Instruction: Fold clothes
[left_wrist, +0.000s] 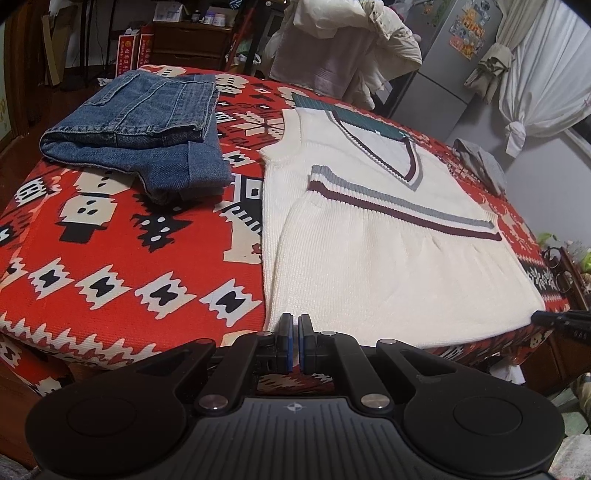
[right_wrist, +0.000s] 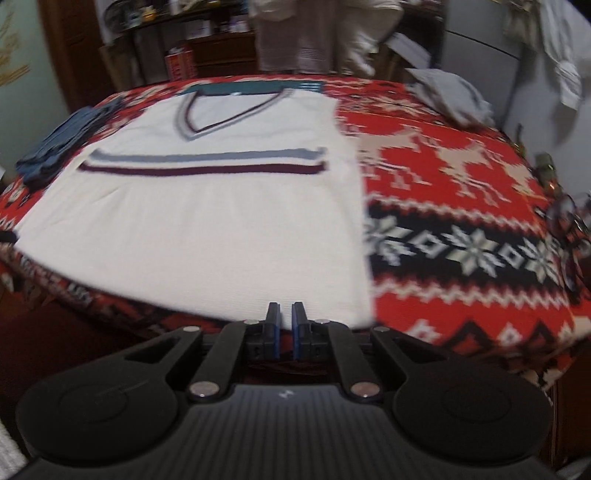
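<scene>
Left wrist view: vest (left_wrist: 369, 251) hem lies just beyond both grippers' nearly pressed-together, empty fingers (left_wrist: 286, 332).

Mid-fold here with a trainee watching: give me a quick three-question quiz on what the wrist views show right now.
1. True or false: the white knit vest lies spread flat on the red patterned blanket.
2. Which garment is already folded? A) the blue jeans B) the vest C) the grey garment
3. Fill in: the left gripper and the right gripper both sit at the vest's near ____.

Key
1. True.
2. A; the jeans lie stacked to the vest's left. The grey garment is crumpled.
3. Hem; whether either gripper holds it is unclear.
</scene>
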